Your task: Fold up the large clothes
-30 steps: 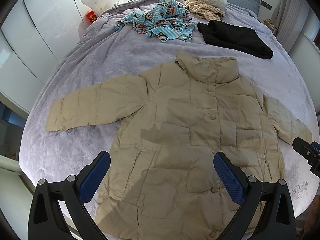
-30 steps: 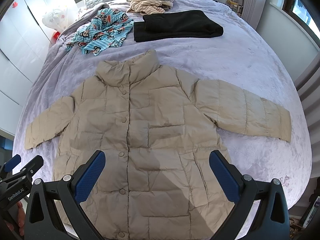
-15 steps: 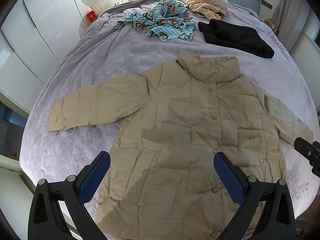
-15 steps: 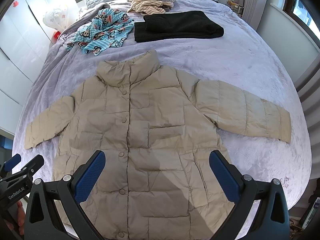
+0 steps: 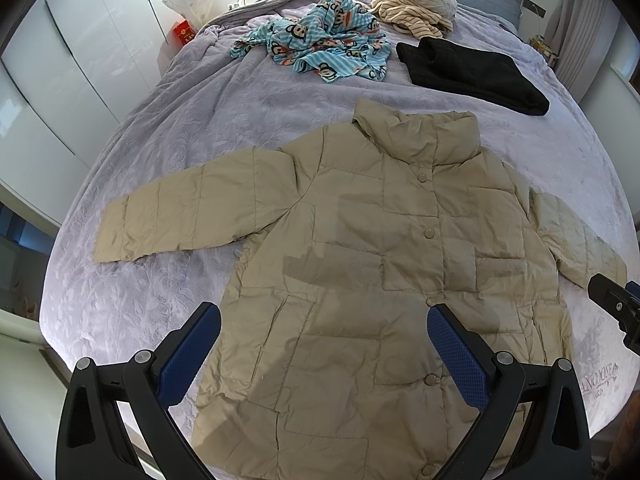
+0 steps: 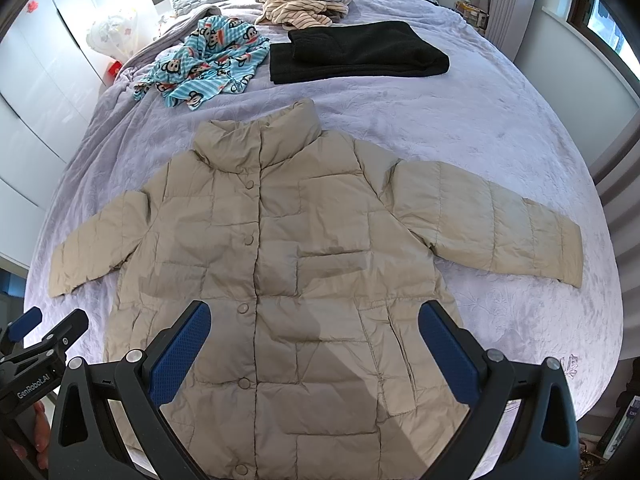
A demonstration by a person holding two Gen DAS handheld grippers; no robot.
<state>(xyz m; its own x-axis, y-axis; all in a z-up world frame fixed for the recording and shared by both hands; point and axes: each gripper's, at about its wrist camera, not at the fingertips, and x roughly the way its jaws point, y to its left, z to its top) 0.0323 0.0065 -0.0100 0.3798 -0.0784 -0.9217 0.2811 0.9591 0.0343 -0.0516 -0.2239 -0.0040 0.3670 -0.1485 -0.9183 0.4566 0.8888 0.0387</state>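
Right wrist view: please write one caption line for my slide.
Open right gripper hovers above a beige puffer jacket spread flat, buttoned, on a lavender bed.

The lavender bed (image 5: 248, 120) carries a beige jacket (image 5: 360, 280), monkey-print cloth (image 5: 320, 46) and black garment (image 5: 472, 72).

Left wrist view: set above the foot of the bed (image 5: 168, 128), facing the headboard, looking down between the left claw (image 5: 323, 350) over the beige jacket (image 5: 360, 280); right wrist view: same height and heading, beside it, between the right claw (image 6: 314, 344); both share the jacket (image 6: 288, 280), black garment (image 5: 472, 74) and bed; each catches the other claw at its frame edge.
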